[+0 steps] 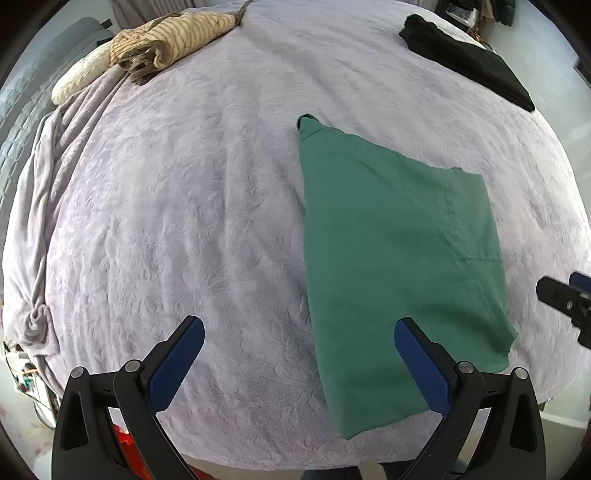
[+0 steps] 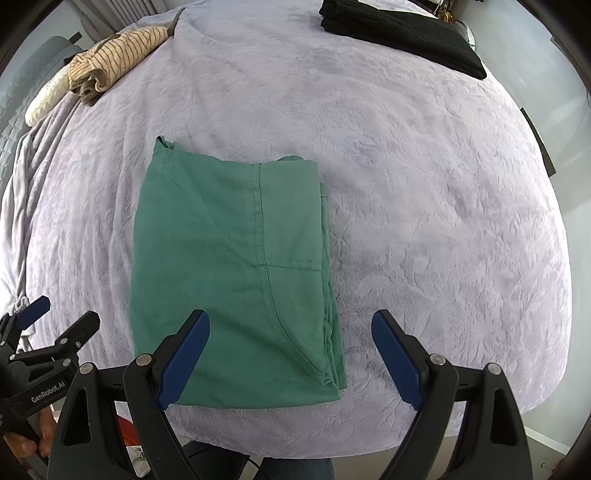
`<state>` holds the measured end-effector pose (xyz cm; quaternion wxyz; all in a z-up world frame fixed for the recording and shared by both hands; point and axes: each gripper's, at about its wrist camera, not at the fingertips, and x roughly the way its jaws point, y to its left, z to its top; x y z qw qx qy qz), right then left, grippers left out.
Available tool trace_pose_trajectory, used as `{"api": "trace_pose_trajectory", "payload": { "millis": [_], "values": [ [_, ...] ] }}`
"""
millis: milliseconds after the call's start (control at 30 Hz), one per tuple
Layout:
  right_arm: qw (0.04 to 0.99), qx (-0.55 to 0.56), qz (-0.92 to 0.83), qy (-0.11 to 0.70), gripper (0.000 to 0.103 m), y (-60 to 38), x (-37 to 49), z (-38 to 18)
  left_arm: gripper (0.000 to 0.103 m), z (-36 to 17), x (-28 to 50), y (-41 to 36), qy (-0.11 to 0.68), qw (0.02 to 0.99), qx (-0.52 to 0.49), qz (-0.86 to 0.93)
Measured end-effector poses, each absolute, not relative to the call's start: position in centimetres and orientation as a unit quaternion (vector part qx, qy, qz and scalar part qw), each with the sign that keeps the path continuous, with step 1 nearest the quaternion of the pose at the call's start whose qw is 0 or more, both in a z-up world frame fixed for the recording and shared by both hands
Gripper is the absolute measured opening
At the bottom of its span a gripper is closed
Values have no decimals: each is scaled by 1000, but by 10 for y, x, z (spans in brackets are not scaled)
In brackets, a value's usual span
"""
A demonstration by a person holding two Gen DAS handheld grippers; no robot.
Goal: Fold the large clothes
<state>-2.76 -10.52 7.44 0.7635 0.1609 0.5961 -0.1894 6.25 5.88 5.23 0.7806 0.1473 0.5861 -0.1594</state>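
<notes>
Nearest the lens: blue-padded jaws of the right gripper (image 2: pixel 291 354), spread wide and empty, hanging over the near end of the green garment (image 2: pixel 236 266). Same story for the left gripper (image 1: pixel 299 363): jaws wide apart, nothing between them, one pad above bare bedspread (image 1: pixel 184 221) and the other above the garment's near left edge.

Green garment lying flat on the lavender bed, close to the near edge, already doubled into a long, narrow stack. Seam lines and a curved pocket-like stitch visible on top; layered edges showing along its right side; a small loose bit poking out at the far left corner. Probably trousers or a shirt, cannot tell which.

Well apart, at the far side of the bed: a folded black garment (image 2: pixel 402 33) at the right, a rumpled striped tan cloth (image 2: pixel 118 55) beside a cream pillow (image 2: pixel 44 99) at the left.

Step in hand, as judged: pause between folds, lengthwise folding done, final crosswise fold not yet begun. Next move likely calls for pinching the two near corners, one per gripper, catching every layer at once, then carrying them over to the far end with edges kept aligned. Risk: lower layers slipping out on the plush spread.
</notes>
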Motion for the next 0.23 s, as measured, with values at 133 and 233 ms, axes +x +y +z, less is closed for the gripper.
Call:
{"api": "trace_pose_trajectory", "payload": {
  "millis": [133,233],
  "values": [
    [762,164,-190,597,91,-103,-29,73,103,53,64,62,586,781,143,-163],
    [762,166,-190,597,91,-104,-30,71,103,52,65,61,588,778,146,-165]
  ]
}}
